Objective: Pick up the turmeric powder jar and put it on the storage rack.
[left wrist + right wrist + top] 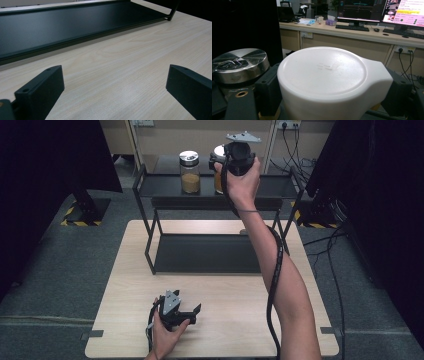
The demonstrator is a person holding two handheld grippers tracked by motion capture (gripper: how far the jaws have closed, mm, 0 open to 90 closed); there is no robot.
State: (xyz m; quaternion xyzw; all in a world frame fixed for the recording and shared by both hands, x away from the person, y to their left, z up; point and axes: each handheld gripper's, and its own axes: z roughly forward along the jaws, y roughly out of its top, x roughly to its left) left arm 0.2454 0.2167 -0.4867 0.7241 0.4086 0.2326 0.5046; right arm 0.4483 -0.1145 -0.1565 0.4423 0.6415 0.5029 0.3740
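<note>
The right tongs [332, 100] clamp the white-lidded jar [329, 75] on the shelf [165, 190]; the left tongs [115, 90] rest open on the table [130, 62].

No legible text in any view. White lid [329, 75]: faint embossed mark at centre, too shallow to read. Right-hand monitor [405, 11] on the far desk: lines of coloured writing, too small and blurred to read. Neighbouring monitor [359, 10]: dark screen, thin bright line, no readable characters.
</note>
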